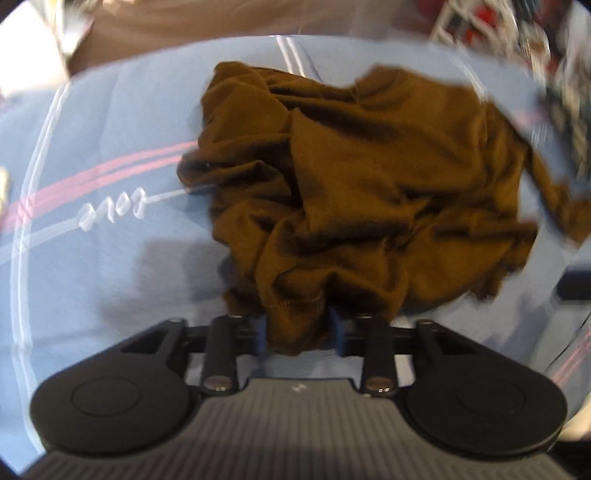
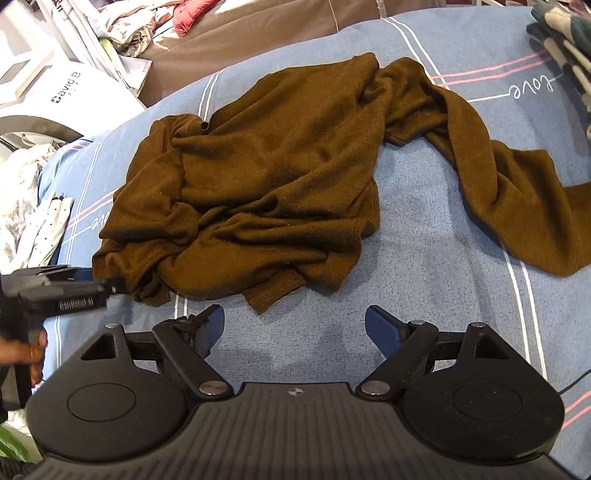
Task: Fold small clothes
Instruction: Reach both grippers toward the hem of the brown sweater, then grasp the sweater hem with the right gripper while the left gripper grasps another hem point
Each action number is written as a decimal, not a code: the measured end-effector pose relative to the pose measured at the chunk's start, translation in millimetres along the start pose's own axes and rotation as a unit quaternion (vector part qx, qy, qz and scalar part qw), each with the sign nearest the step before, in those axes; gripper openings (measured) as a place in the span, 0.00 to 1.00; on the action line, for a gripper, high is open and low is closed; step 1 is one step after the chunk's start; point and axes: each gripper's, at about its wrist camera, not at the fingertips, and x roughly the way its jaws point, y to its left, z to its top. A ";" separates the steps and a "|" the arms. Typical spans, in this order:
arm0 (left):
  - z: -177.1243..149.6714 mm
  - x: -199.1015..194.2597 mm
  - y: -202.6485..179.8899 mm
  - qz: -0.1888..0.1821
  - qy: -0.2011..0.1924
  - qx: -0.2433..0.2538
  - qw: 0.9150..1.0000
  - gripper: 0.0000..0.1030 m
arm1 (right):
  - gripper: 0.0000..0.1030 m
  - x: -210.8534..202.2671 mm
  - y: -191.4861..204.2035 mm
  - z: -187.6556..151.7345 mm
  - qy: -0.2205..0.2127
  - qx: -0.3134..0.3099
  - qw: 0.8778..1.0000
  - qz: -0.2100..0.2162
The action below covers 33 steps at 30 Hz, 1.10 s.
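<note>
Blue striped bedspread, brown sofa

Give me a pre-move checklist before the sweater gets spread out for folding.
1. Left claw clamped on brown sweater: ok.
2. Right claw open, holding nothing: ok.
3. Sweater flat on blue blanket: not ok, bunched and wrinkled.
4. Long sleeve reachable, trailing to the right: ok.
5. Which part of the sweater the left claw holds: cannot tell.
6. Folded clothes stack apart from sweater: ok.
</note>
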 end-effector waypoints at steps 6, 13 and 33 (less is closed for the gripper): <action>6.3 -22.4 30.8 -0.035 -0.048 -0.067 0.996 0.08 | 1.00 4.2 1.2 2.0 -0.007 -0.011 1.000 -0.001; 16.9 -52.5 84.6 0.008 -0.094 -0.150 0.984 0.06 | 1.00 17.8 3.5 6.2 -0.002 -0.009 1.000 -0.003; -27.2 -38.8 26.1 -0.013 -0.048 -0.087 0.995 0.76 | 0.79 66.8 -2.2 -0.2 0.023 0.073 0.994 0.072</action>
